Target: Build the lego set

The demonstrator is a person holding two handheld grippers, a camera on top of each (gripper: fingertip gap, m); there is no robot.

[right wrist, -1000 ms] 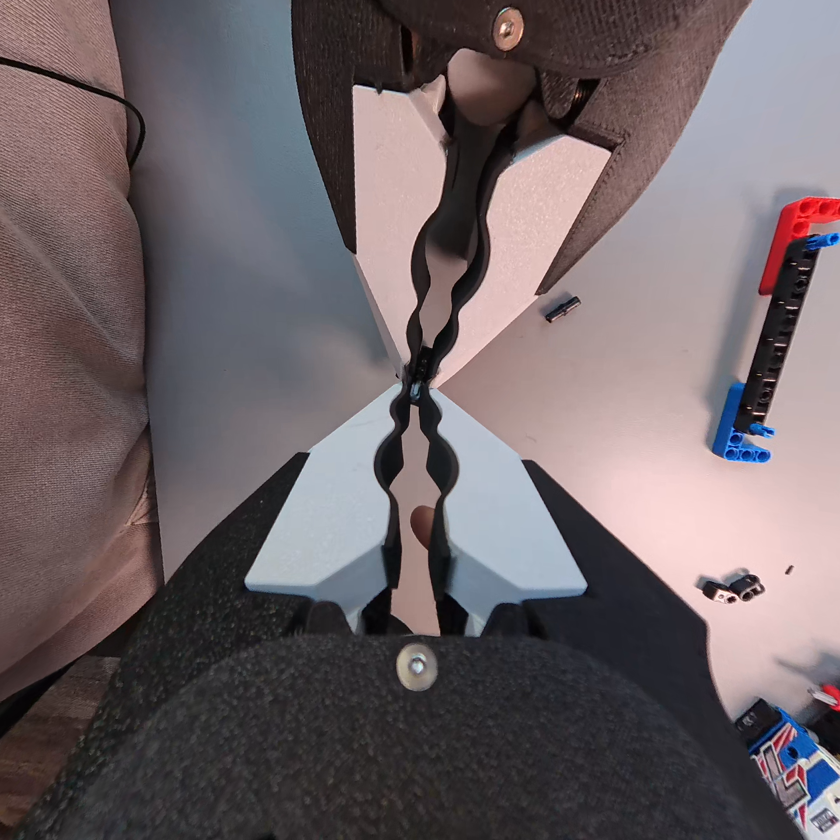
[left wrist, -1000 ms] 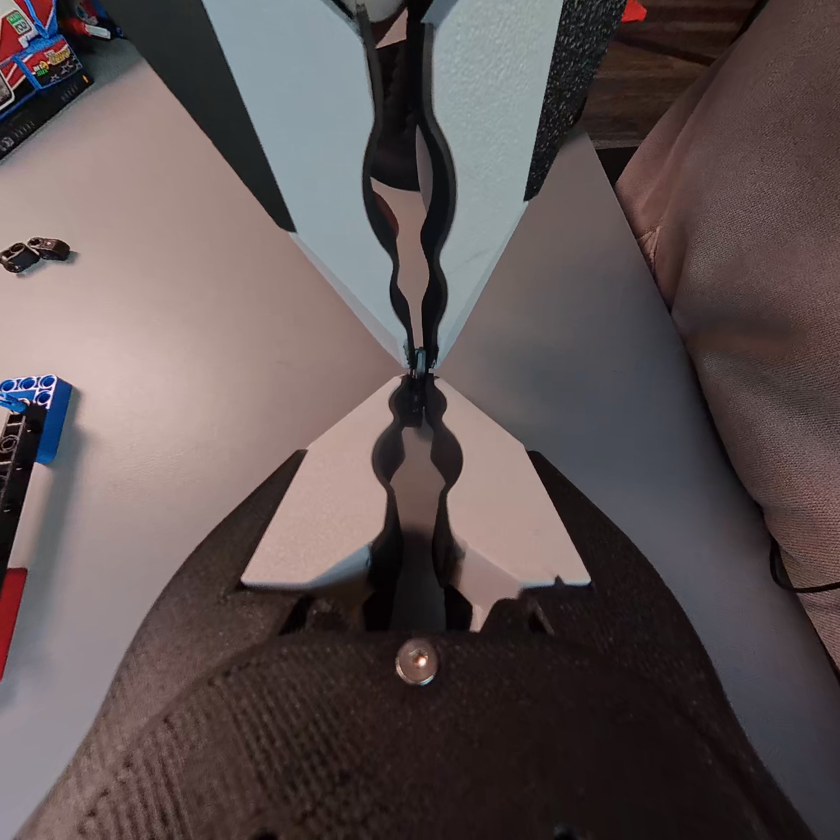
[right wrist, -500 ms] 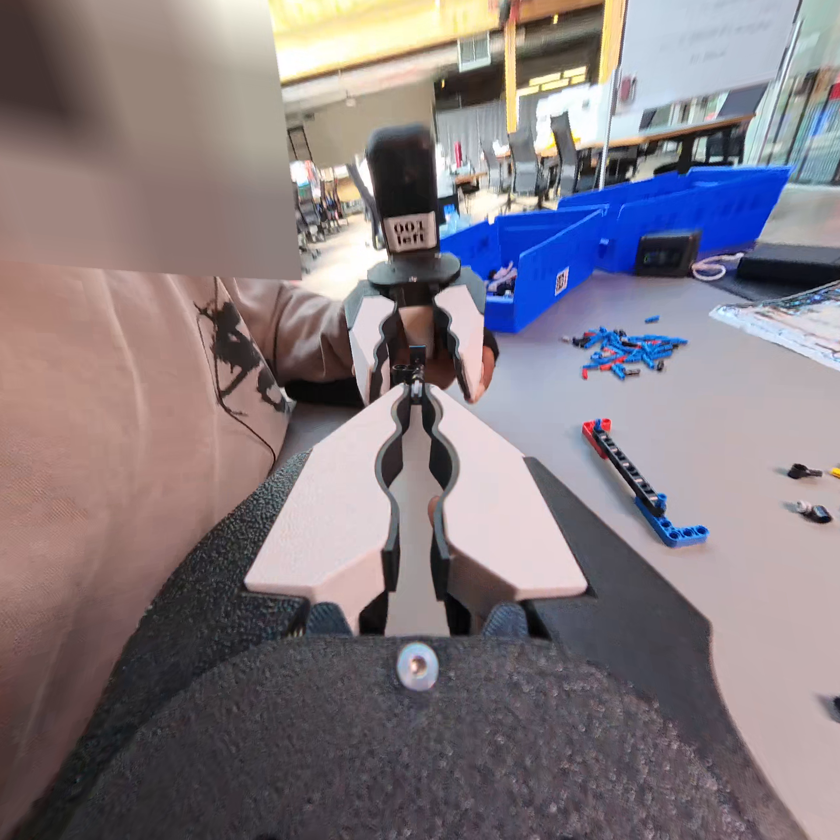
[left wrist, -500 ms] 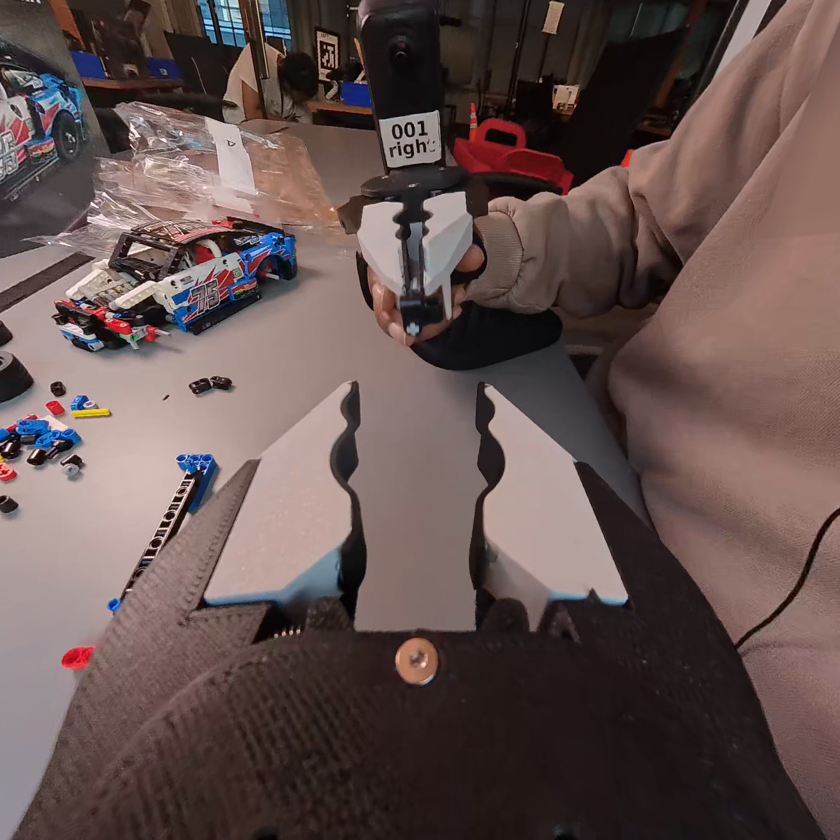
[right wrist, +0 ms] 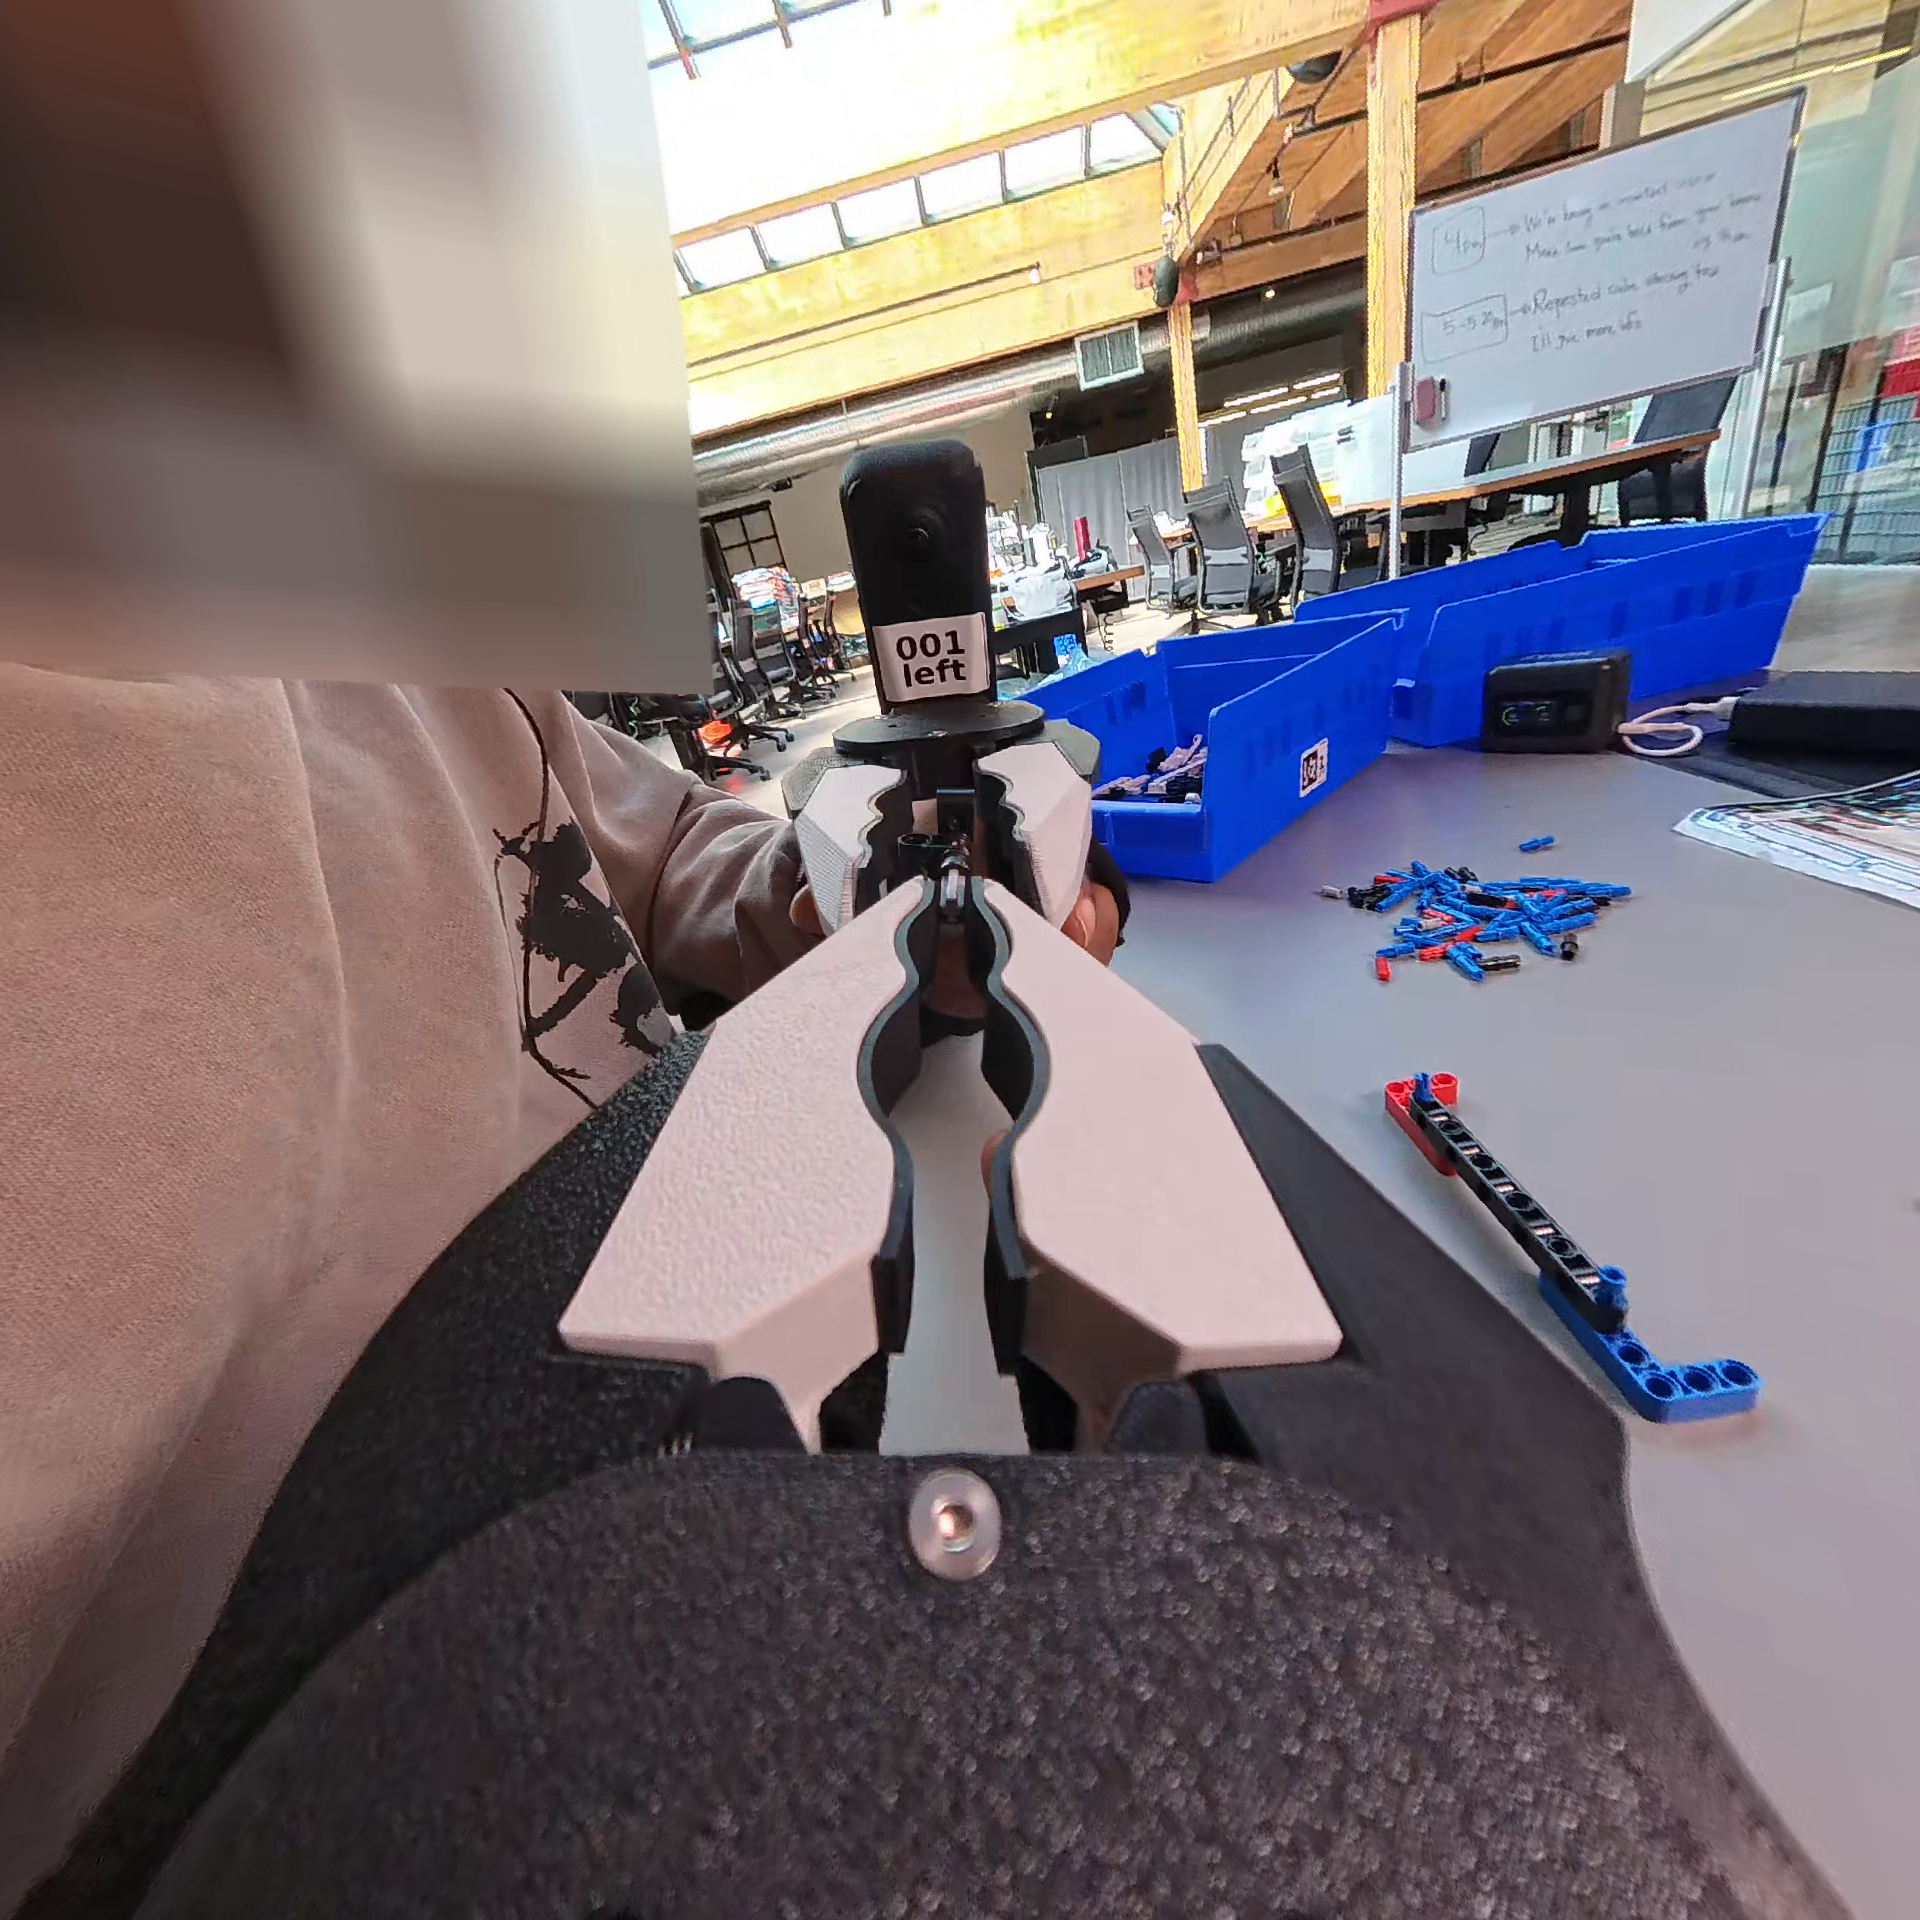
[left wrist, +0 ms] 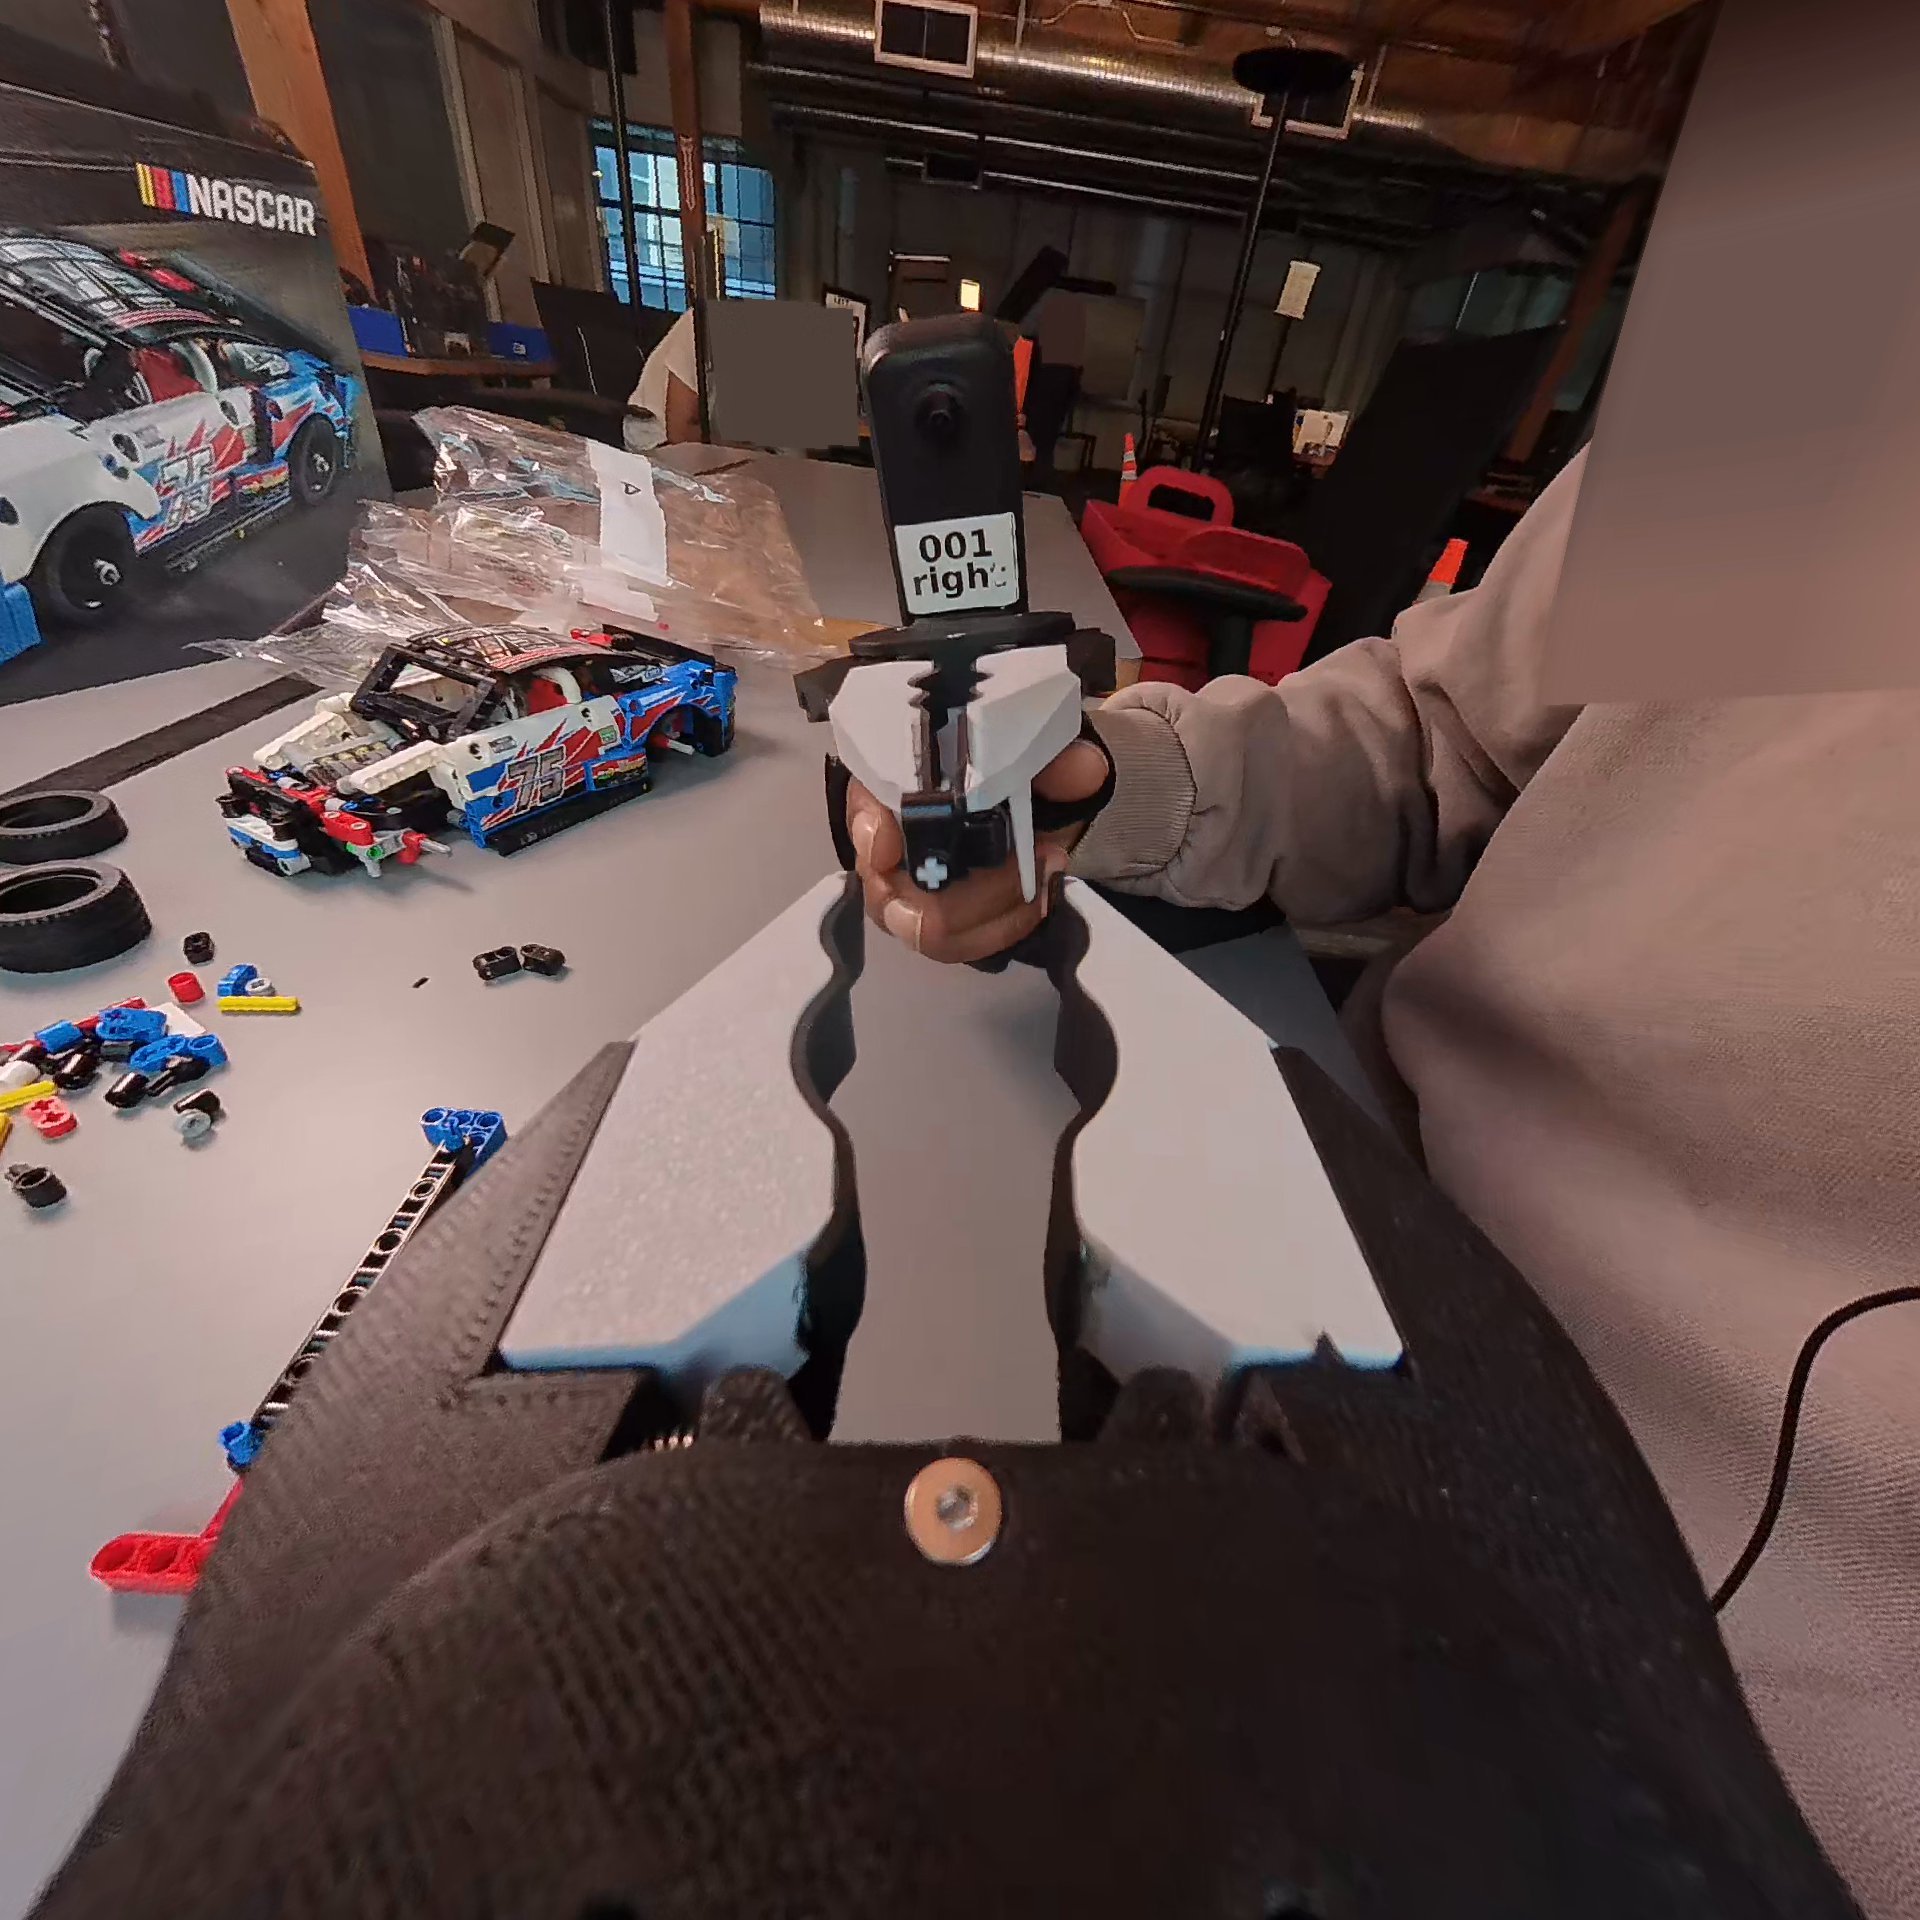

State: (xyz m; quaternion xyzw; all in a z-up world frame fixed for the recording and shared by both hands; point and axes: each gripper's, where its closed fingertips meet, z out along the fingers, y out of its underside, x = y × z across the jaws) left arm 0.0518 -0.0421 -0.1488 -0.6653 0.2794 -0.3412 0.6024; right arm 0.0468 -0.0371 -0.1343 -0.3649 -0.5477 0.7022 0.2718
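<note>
The left hand-held gripper (left wrist: 954,935) stands wide and empty above the grey counter (left wrist: 644,997). The right hand-held gripper (right wrist: 951,894) pinches a small black piece (left wrist: 951,836) at its tips. The part-built car (left wrist: 488,743) sits at ten o'clock, and a long black beam (right wrist: 1527,1216) lies at three o'clock.

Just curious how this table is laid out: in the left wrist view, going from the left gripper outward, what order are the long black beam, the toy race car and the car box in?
1. Long black beam, beside the left gripper, left.
2. Toy race car, mid-table, left.
3. Car box, standing at the far left.
</note>
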